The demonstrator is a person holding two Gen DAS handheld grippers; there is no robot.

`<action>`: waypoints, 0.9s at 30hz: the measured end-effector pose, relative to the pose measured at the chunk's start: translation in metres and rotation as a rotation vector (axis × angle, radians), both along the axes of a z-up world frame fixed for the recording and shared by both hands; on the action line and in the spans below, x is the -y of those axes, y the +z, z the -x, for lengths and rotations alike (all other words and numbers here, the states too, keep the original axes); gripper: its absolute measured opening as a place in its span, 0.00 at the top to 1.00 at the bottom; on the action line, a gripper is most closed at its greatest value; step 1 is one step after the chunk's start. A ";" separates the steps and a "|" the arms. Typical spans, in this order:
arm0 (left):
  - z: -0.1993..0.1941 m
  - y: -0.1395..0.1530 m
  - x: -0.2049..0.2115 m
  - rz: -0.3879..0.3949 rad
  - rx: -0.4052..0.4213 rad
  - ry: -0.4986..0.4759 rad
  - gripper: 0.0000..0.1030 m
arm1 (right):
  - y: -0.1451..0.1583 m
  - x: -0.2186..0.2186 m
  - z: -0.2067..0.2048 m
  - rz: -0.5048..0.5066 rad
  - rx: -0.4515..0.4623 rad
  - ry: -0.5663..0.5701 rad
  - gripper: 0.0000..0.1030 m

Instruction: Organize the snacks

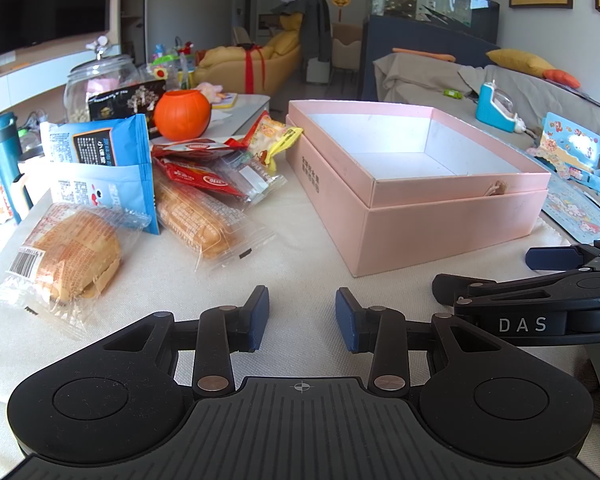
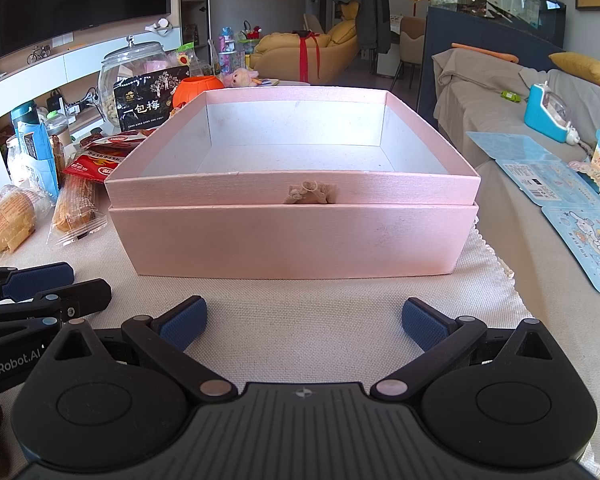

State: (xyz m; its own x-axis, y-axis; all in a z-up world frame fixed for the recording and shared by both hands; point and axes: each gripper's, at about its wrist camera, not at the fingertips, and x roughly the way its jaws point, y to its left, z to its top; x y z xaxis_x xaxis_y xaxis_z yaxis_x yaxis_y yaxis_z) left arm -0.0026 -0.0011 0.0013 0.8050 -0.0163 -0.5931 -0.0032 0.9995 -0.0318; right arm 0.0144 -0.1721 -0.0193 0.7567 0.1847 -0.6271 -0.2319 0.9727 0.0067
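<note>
Snacks (image 1: 203, 216) lie heaped at centre left of the left wrist view, beside the empty pink box (image 1: 440, 216). Nothing is packed yet, I judge. The left gripper (image 1: 302, 318) is partly open, the right gripper (image 2: 304, 322) wide; both hold nothing. Next: reach a packet. Only the right view shows the box's front tassel (image 2: 310, 194).

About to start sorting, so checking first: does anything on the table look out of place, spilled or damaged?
Nothing spilled or torn. The snack packets lie in a loose, overlapping heap left of the pink box, which sits open and empty. A frayed tuft shows on the box's front wall.
</note>
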 end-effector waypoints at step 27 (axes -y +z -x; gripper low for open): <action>0.017 0.046 -0.075 0.021 0.068 0.016 0.60 | 0.009 -0.008 -0.021 0.051 -0.156 0.124 0.00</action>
State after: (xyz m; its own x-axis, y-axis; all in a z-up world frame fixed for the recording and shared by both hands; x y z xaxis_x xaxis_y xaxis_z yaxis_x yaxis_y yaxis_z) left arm -0.0197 0.0744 0.0477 0.8436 -0.0145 -0.5368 -0.0166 0.9985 -0.0529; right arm 0.0355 -0.1646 -0.0103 0.6229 0.2353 -0.7460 -0.3496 0.9369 0.0036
